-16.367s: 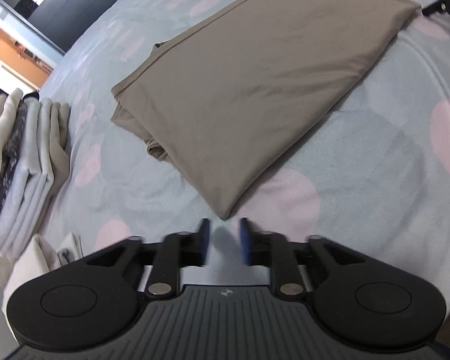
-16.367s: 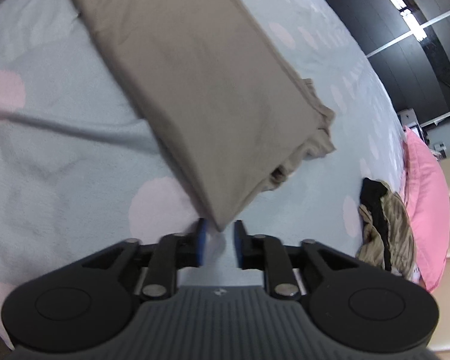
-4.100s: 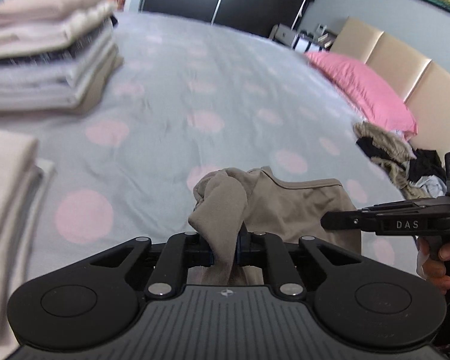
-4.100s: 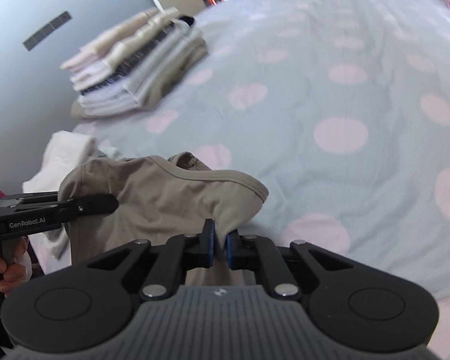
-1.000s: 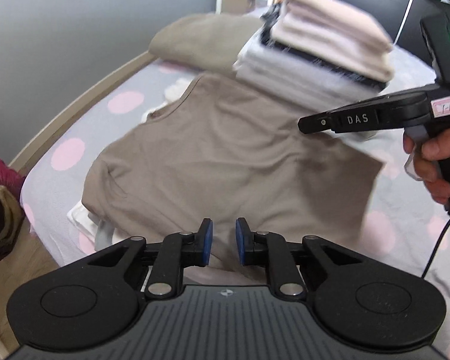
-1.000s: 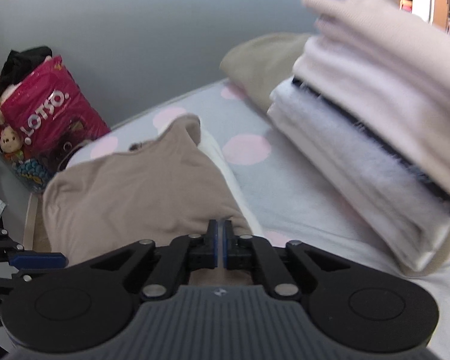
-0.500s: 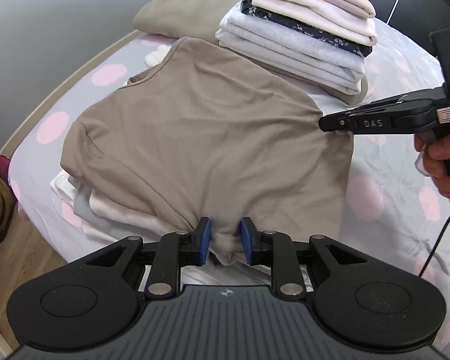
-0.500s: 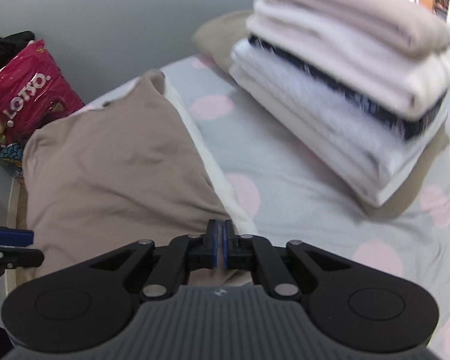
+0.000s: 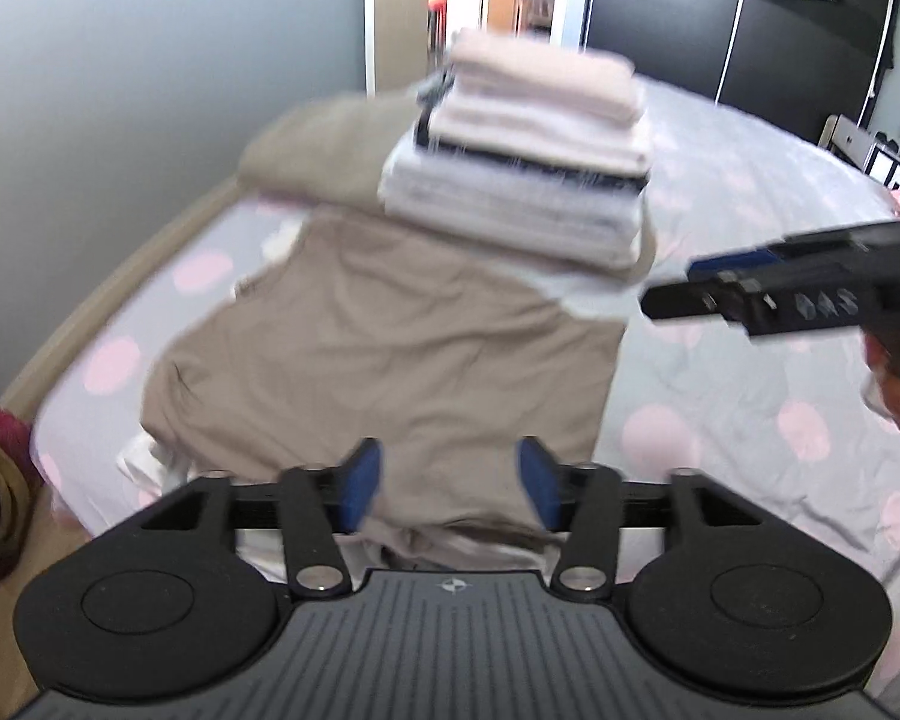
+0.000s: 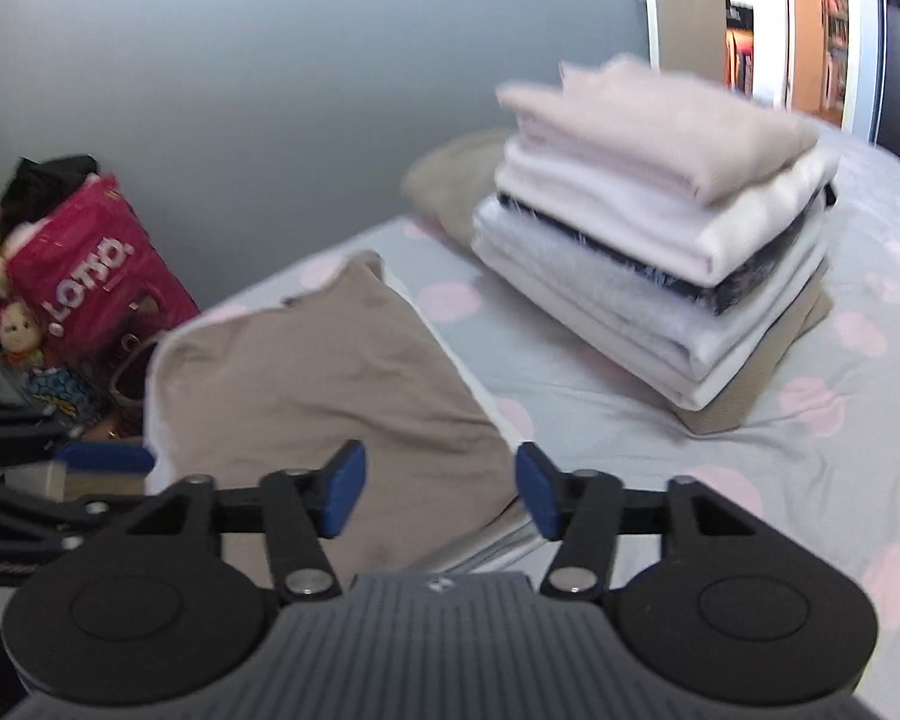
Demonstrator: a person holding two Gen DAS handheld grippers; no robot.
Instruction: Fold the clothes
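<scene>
The folded shirt [image 9: 390,360] lies on a low pile at the bed's [image 9: 750,372] corner, beside the tall stack [image 10: 660,228] (placing looks done), both the left gripper [image 9: 447,483] and right gripper [image 10: 441,489] gaping empty, so next likely fetch another garment.

Both wrist views low, close over folded taupe shirt [image 9: 390,348].

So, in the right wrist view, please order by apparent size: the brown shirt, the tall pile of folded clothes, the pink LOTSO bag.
1. Tall pile of folded clothes and brown shirt: look alike; the shirt lies nearer, so unsure.
2. Pink LOTSO bag: clearly smallest.
</scene>
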